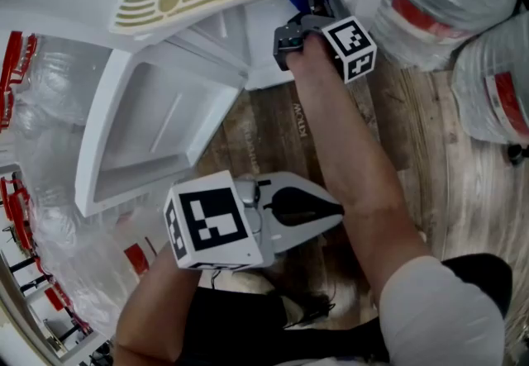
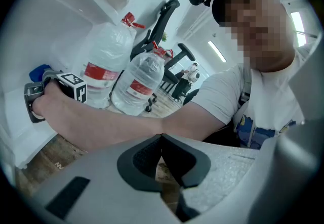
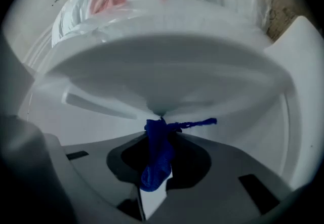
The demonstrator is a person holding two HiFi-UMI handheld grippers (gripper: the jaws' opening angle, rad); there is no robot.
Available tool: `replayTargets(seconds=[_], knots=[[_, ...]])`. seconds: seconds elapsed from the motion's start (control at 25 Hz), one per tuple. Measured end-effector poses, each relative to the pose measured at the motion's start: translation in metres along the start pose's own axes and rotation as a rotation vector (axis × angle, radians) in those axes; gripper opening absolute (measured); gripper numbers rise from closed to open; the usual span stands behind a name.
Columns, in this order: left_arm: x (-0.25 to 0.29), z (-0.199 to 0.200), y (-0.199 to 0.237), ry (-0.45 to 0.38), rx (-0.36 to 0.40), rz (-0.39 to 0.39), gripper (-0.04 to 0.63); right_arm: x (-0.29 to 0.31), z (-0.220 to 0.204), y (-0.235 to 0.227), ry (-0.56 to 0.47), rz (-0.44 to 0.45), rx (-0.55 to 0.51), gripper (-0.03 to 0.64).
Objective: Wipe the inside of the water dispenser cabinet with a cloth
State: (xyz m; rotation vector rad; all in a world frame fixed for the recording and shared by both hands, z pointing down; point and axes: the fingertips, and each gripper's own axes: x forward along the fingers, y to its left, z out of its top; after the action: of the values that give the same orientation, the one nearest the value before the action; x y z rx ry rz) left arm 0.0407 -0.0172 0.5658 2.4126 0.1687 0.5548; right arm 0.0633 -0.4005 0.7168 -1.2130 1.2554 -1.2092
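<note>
White plastic water dispenser cabinet [image 1: 235, 42] stands open ahead of our left gripper [image 2: 161, 136], whose jaws are pressed together on nothing (low over the wooden plank floor [image 1: 430, 166]). Rightwards, inside it, our right gripper [image 3: 161, 117] pinches a blue knitted cloth [image 3: 156, 157] against the white wall.

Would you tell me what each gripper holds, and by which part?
The right gripper clamps the cloth by a bunched fold; the left gripper is shut and empty.
</note>
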Motion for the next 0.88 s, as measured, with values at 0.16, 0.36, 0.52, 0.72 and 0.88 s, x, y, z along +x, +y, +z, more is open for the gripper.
replayTargets(seconds=[0.16, 0.36, 0.52, 0.72, 0.88], knots=[[0.001, 0.001, -0.001, -0.002, 0.006, -0.011, 0.003, -0.008, 0.011, -0.01, -0.025, -0.017, -0.004, 0.074], [0.002, 0.001, -0.002, -0.003, 0.004, -0.016, 0.003, -0.023, 0.016, -0.013, -0.027, -0.014, -0.004, 0.074], [0.004, 0.003, -0.001, -0.005, -0.001, -0.018, 0.003, -0.041, 0.019, -0.021, -0.033, -0.034, 0.029, 0.074], [0.005, 0.002, -0.001, -0.006, -0.003, -0.018, 0.003, -0.061, 0.023, -0.019, -0.032, -0.03, 0.039, 0.072], [0.007, 0.004, -0.002, -0.006, 0.0, -0.02, 0.003, -0.075, 0.026, -0.016, -0.027, -0.024, 0.022, 0.072]])
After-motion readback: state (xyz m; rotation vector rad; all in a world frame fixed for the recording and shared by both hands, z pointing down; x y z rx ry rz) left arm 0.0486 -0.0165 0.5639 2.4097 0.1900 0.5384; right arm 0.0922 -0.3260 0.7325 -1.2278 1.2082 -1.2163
